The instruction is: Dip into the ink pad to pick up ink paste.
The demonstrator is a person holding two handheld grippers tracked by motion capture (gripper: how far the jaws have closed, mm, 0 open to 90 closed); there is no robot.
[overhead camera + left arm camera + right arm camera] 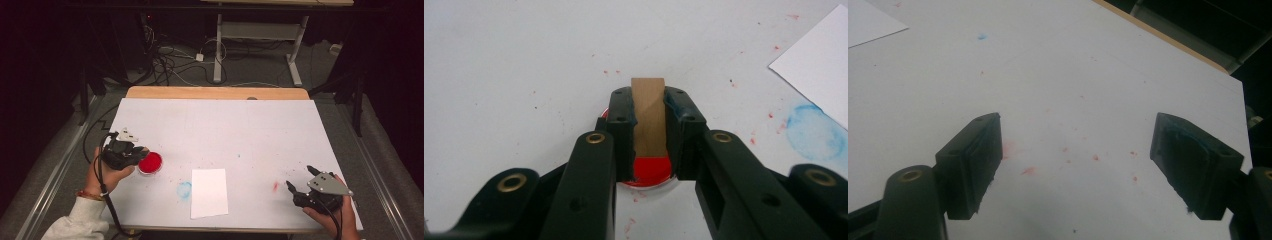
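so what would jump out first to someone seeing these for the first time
The bright red ink pad near the table's left edge draws the eye, with the left gripper right over it, its fingers shut on a wooden stamp block. Next comes the white sheet of paper at the front middle, with a blue smudge just left of it. At the front right, the right gripper hangs open over faint red specks.

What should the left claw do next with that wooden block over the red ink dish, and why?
Probably carry the wooden block across to the white sheet of paper and press it down. The left claw is shut on the block directly above the red ink dish, and the sheet beside it looks blank. The right claw sits open, apart.
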